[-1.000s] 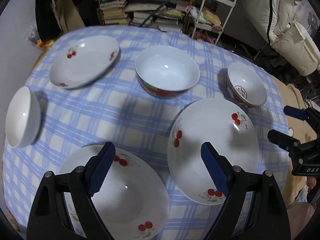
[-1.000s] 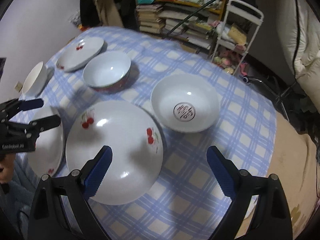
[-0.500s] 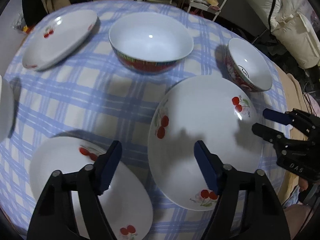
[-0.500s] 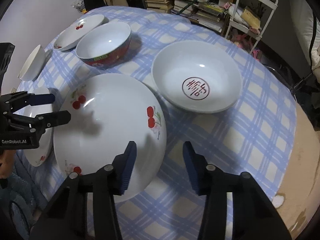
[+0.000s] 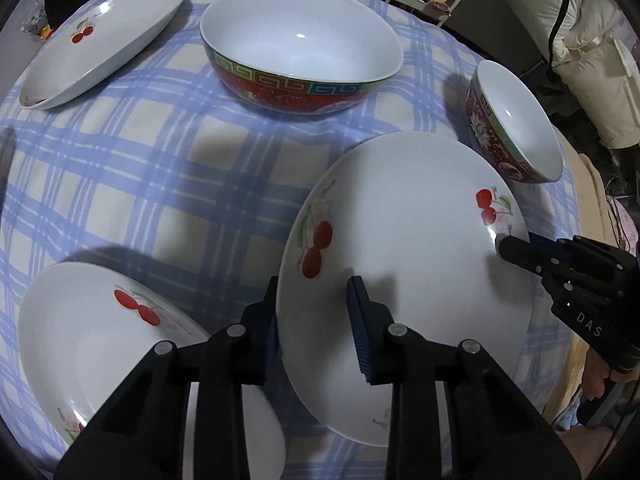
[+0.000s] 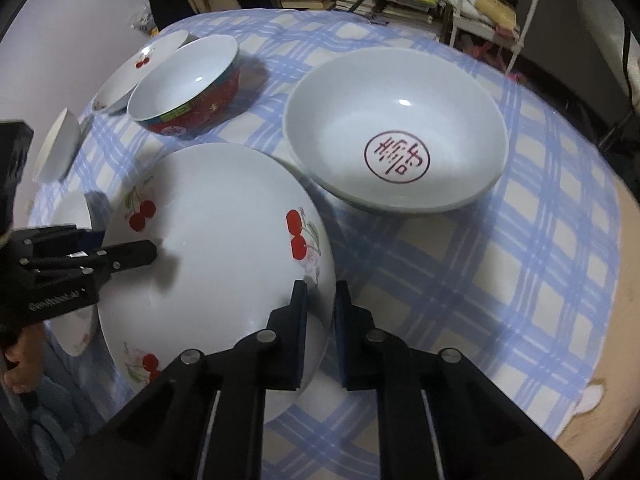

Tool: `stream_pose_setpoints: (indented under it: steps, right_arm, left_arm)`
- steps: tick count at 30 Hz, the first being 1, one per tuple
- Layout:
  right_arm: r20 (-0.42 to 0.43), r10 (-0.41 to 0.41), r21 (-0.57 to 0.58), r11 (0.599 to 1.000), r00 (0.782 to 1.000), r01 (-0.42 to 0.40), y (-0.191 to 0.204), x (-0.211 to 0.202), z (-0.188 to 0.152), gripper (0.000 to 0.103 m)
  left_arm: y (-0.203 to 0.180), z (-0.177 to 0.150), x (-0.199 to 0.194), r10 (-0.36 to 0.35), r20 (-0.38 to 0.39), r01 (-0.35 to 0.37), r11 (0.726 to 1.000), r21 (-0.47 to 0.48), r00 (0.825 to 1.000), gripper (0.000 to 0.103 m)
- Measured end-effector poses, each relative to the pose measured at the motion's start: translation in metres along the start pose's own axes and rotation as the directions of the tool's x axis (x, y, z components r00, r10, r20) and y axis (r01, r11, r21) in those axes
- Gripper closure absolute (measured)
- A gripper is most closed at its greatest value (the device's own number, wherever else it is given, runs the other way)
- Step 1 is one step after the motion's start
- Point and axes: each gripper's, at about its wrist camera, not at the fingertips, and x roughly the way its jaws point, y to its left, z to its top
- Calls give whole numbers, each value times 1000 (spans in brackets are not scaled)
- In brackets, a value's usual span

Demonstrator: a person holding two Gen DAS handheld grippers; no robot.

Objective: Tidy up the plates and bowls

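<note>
**Both grippers at opposite rims of one cherry plate**

The right gripper (image 6: 320, 296) has just been closing, and its jaws now pinch the rim of the big plate (image 5: 404, 248), one pad above the lip and one outside it. The left gripper (image 5: 312, 308) has also just been closing: its jaws straddle the opposite rim of the same plate, the inner pad over the white face and the outer one at the edge, but a gap still shows at the inner pad, so whether it presses is not clear.

The plate lies toward the near edge of the checked tablecloth (image 5: 168, 184). Just beside it, at the near left corner, sits a second plate (image 5: 100, 344). A third plate (image 5: 100, 36) lies at the far left edge. The red bowl (image 5: 300, 48) stands near the far edge, in the middle. The stamped bowl (image 6: 396, 136) sits just beyond the held plate, close to its rim, toward the right edge. A small white bowl (image 6: 56, 148) is at the left edge.
</note>
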Motion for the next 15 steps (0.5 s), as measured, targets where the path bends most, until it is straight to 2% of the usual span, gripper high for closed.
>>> stream_pose_setpoints:
  steps: [3, 10, 15]
  right_arm:
    - [-1, 24, 23, 999, 1000, -24, -3, 0, -1, 89]
    - [-2, 10, -7, 1000, 1000, -10, 1, -9, 1, 89]
    - [11, 40, 32, 999, 999, -40, -1, -18, 7, 91]
  left_arm:
    - [-1, 2, -1, 2, -9, -2, 1000, -11, 1000, 73]
    - [-10, 6, -16, 7, 14, -7, 1000, 6, 1000, 73]
    - [-12, 7, -29, 16, 26, -17, 1000, 13, 1000, 73]
